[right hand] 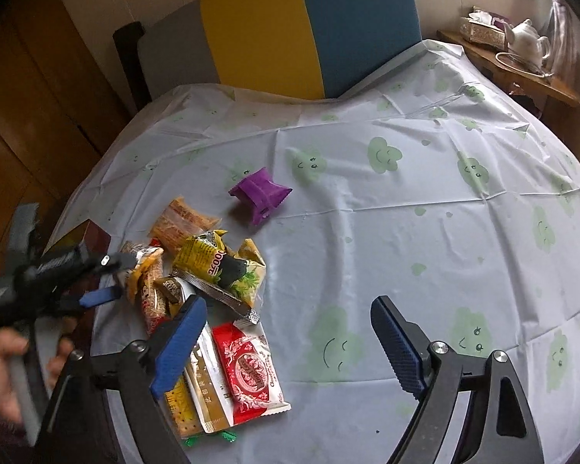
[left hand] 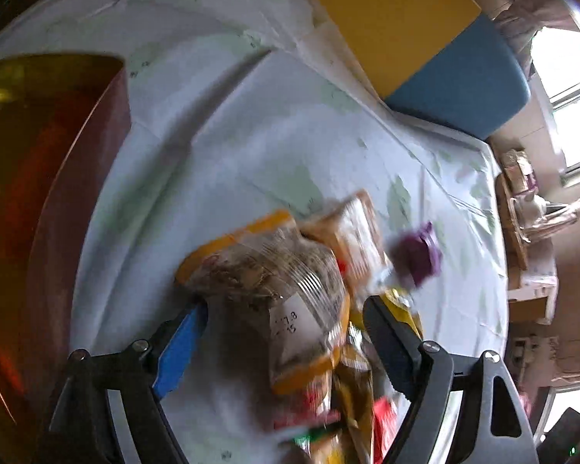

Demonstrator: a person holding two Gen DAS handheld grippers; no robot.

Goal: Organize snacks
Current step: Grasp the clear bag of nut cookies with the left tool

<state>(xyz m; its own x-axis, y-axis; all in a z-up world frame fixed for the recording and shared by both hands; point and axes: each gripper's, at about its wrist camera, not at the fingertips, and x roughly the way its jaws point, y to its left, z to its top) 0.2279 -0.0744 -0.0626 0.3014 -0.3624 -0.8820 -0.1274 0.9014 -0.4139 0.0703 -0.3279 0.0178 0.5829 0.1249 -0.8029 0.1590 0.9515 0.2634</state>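
A pile of snack packets (right hand: 205, 270) lies on the pale tablecloth (right hand: 406, 232) near its left edge. A purple packet (right hand: 260, 193) lies apart, farther back. My left gripper (left hand: 286, 309) is open, its jaws spread on either side of a clear orange-edged packet of brown snack (left hand: 286, 290) on the pile; contact is unclear in the blur. In the right wrist view the left gripper (right hand: 114, 276) reaches into the pile from the left. My right gripper (right hand: 290, 332) is open and empty, hovering over the cloth beside a red packet (right hand: 247, 371).
A chair with a yellow and blue back (right hand: 309, 27) stands behind the table. A wooden side table with a white teapot (right hand: 527, 38) and a tissue box is at the far right. Wooden cabinets (right hand: 27, 96) stand to the left. The table's left edge is near the pile.
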